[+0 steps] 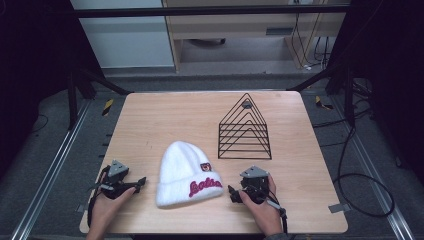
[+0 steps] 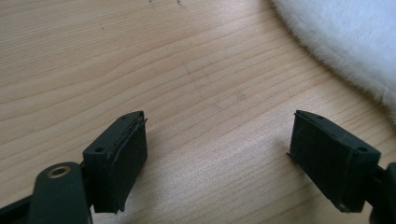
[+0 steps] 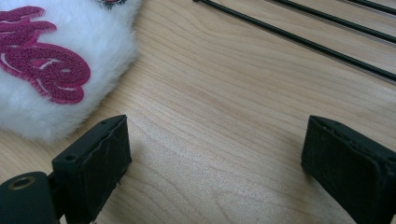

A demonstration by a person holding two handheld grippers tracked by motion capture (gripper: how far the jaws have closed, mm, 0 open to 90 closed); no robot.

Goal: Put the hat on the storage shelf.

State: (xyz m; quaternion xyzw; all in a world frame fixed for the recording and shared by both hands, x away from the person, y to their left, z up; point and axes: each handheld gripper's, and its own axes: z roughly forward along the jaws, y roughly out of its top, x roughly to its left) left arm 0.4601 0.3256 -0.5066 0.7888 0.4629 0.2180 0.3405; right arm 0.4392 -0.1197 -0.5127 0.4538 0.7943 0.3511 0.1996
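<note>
The left tool point(image 1: 141, 182) rests low on the wooden counter point(image 1: 165, 115) with its jaws spread wide and nothing between them – the white fluffy beanie point(image 1: 186, 172) lies just beside it, toward the other tool. The right tool point(image 1: 231, 193) is also released, jaws far apart over bare wood, with the beanie's pink lettering point(image 3: 39, 63) near its one jaw. Beyond this tool stands a black wire rack point(image 1: 245, 130) – apart from the beanie
</note>
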